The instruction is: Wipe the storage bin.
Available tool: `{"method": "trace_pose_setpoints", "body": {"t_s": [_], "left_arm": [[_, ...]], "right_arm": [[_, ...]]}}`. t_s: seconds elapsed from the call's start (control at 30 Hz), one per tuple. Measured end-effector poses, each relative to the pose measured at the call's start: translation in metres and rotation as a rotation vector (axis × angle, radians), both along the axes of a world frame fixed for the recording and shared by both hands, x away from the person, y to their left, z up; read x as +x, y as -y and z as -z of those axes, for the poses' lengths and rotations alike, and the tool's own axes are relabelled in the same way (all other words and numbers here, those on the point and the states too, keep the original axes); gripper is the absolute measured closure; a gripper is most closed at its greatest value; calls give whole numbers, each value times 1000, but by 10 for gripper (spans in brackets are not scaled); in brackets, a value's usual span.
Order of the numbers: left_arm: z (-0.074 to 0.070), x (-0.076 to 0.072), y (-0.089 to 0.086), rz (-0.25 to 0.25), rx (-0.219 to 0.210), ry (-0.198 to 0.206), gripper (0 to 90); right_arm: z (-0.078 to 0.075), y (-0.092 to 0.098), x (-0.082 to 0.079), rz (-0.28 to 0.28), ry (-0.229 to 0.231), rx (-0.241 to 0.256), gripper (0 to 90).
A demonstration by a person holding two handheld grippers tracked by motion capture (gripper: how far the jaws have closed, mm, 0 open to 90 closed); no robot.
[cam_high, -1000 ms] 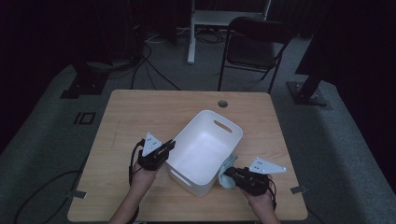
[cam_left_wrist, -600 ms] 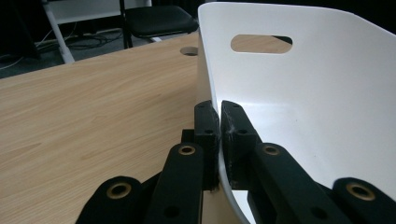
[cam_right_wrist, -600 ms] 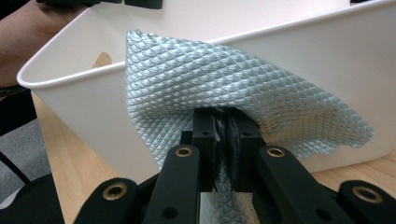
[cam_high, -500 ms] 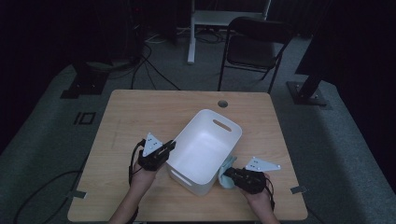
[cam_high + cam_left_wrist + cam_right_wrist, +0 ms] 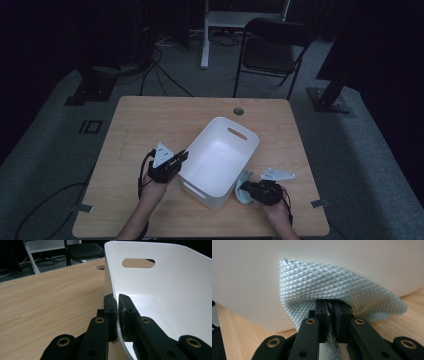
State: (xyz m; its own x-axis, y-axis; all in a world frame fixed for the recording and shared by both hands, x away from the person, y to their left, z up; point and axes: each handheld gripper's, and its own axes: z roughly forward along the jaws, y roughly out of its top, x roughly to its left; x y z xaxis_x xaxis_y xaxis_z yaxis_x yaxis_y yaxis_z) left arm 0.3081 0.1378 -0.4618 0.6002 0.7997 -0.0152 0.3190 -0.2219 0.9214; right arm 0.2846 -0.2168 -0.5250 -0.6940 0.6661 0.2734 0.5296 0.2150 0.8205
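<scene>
Presently, the left gripper (image 5: 183, 156) has its jaws closed onto the rim of the white plastic bin (image 5: 220, 150), one jaw outside the wall and one inside, as the left gripper view confirms (image 5: 117, 303). The bin sits at an angle near the middle of the wooden table (image 5: 150, 115), its slot handle (image 5: 237, 134) at the far end. The right gripper (image 5: 330, 306) is clamped fully on a pale blue-grey waffle-weave cloth (image 5: 324, 285), which is pressed against the bin's outer side wall by the near right corner (image 5: 243, 186).

Judgement: the step in hand is wiping the outside of the bin. To do it well, the left grip should brace the rim firmly so the bin does not slide or pivot. The cloth should stay flat against the wall, with strokes running along its length. Risk: the jaw tips may scrape the plastic if the cloth bunches.
</scene>
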Motion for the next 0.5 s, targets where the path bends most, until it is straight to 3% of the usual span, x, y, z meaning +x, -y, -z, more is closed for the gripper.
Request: {"method": "trace_pose_setpoints", "body": {"t_s": [0.1, 0.27, 0.4, 0.5], "left_arm": [[0, 0, 0, -9, -6, -1, 861], [0, 0, 2, -21, -6, -3, 863], [0, -1, 2, -25, -8, -3, 863], [0, -1, 2, -24, -10, -5, 863]], "right_arm": [[-6, -2, -3, -2, 5, -36, 835], [-24, -3, -20, -50, 43, 16, 834], [-45, -8, -40, -88, 114, 71, 822], [-51, -15, -46, -86, 162, 68, 752]]}}
